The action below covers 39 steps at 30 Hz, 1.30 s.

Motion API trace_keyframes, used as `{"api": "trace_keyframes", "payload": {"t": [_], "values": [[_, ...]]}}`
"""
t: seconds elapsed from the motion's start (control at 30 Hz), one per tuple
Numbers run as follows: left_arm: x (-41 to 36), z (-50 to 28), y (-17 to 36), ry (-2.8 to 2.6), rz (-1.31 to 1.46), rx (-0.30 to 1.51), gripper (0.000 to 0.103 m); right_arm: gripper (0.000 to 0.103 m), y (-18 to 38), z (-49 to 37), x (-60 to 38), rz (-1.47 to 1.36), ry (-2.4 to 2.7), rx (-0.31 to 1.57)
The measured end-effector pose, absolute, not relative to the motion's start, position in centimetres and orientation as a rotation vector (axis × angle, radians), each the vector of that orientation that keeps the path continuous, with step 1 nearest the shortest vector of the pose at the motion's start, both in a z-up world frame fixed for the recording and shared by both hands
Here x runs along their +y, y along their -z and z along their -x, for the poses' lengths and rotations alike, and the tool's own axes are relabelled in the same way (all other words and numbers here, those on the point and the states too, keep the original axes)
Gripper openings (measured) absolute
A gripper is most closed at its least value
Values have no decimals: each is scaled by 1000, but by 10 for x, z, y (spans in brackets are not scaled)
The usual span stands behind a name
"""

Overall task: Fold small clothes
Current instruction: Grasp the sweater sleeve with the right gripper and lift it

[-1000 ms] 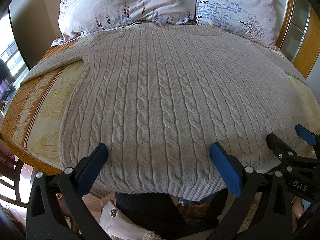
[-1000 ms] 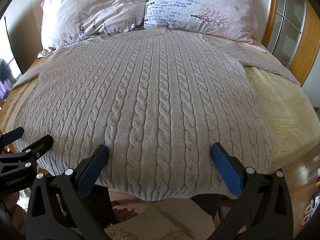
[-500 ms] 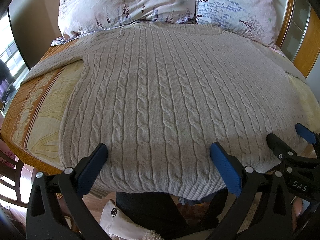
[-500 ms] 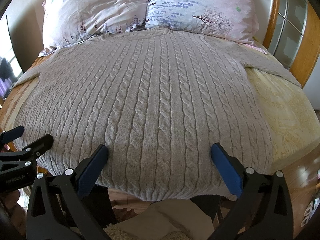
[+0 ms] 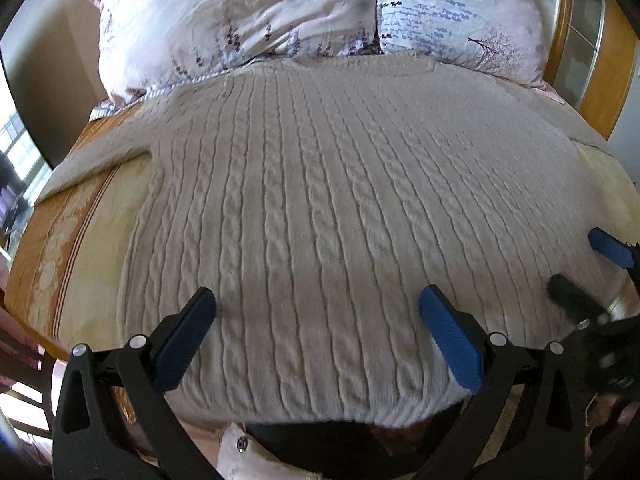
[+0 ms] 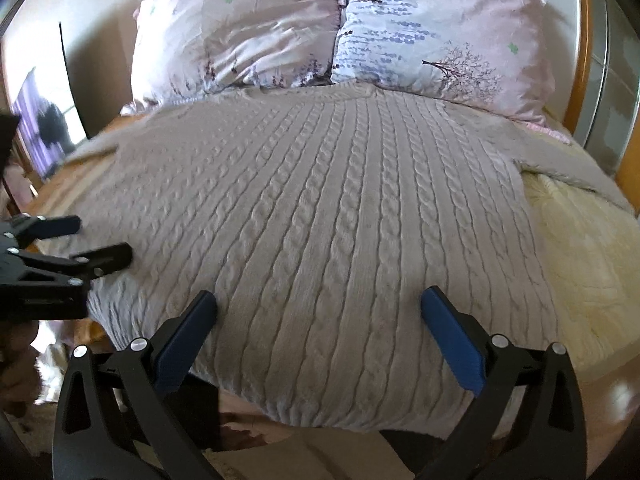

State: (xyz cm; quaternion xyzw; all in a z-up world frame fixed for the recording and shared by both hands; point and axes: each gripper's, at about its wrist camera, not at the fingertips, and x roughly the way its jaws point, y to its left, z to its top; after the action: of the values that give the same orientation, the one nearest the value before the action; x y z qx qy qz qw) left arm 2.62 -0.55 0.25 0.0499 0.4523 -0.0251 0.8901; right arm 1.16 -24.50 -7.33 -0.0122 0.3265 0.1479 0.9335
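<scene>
Across the bed, a grey cable-knit sweater lies flat and face up, its neckline touching the two floral pillows at the headboard and its ribbed hem hanging just over the near edge. At far left in the left wrist view, one sleeve stretches out over the orange-bordered, pale yellow bedspread. Next comes the left gripper, held above the hem toward the sweater's left half; its blue-padded fingers are spread wide and pinch nothing, with the knit visible between them. The left pillow is pinkish white with purple sprigs, and the right pillow beside it is paler blue with a small tree print. Further right, the right gripper hovers over the hem on the sweater's right half, its fingers likewise wide apart and gripping nothing. Both views are slightly blurred. The other sleeve runs toward the wooden bed frame at far right, with bare yellow bedspread below it.
</scene>
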Motion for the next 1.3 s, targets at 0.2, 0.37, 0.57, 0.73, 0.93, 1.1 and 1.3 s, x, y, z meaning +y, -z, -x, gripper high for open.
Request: {"api": "trace_keyframes", "payload": {"t": [0.2, 0.37, 0.57, 0.73, 0.93, 1.1, 1.3], "values": [[-2, -55, -10, 108, -75, 927, 101, 83, 37, -54, -331, -276, -163, 652], [1, -76, -21, 146, -48, 874, 101, 63, 18, -91, -408, -509, -30, 655], [12, -103, -31, 221, 49, 822, 101, 51, 31, -137, -503, -710, 189, 669], [12, -121, -37, 230, 29, 803, 101, 44, 61, -158, -562, -892, 293, 688], [20, -140, -38, 272, 96, 844, 101, 38, 73, -166, -586, -975, 308, 650], [28, -152, -36, 263, 148, 873, 101, 25, 78, -167, -602, -1022, 320, 629], [36, -160, -39, 266, 209, 832, 101, 17, 82, -162, -608, -1024, 340, 595]]}}
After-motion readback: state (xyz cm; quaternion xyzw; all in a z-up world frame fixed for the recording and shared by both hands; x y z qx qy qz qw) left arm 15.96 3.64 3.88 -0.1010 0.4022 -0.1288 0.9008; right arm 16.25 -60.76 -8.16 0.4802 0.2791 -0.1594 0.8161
